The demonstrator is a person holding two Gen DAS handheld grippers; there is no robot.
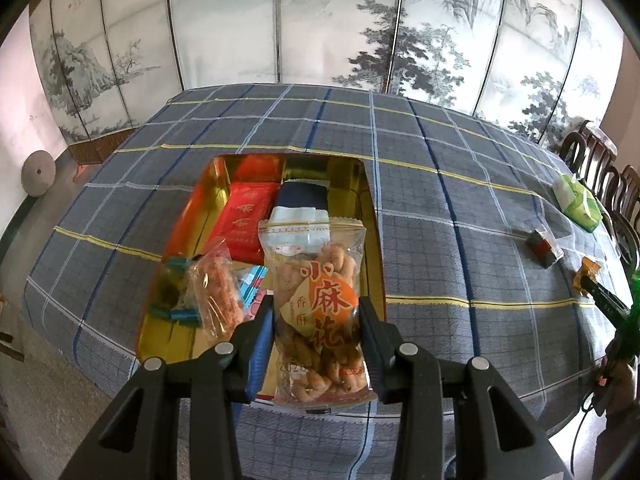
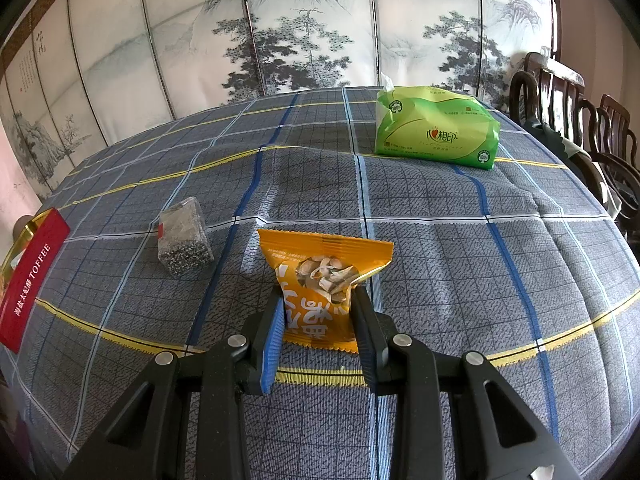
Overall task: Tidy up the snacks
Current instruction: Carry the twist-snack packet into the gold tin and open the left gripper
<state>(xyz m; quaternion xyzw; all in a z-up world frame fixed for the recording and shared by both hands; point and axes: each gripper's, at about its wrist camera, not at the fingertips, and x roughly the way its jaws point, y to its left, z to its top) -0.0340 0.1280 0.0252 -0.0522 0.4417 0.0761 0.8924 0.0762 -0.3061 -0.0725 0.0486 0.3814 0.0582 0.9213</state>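
Left wrist view: my left gripper (image 1: 316,320) is closed on a clear bag of fried dough twists (image 1: 318,304), its two fingers pressing the bag's lower sides, and the bag is held upright above the near end of an open gold-lined tin (image 1: 370,216) that stands on the blue checked tablecloth (image 1: 460,208). Inside the tin lie a red packet (image 1: 246,220), a dark blue packet (image 1: 302,196) beside it, a clear-wrapped orange snack (image 1: 214,292) and some blue-wrapped sweets (image 1: 180,312) near the left wall. Right wrist view: my right gripper (image 2: 318,320) is clamped on an orange bag of seeds (image 2: 320,280), gripped at its lower half, with the bag's bottom edge touching or just above the cloth; I cannot tell which. A small clear pack of dark grains (image 2: 182,236) lies to the left of it on the cloth, a green tissue pack (image 2: 436,132) sits well apart toward the far edge, and the tin's red side, lettered TOFFEE, shows at the left margin. A painted folding screen (image 2: 304,28) stands behind the table.
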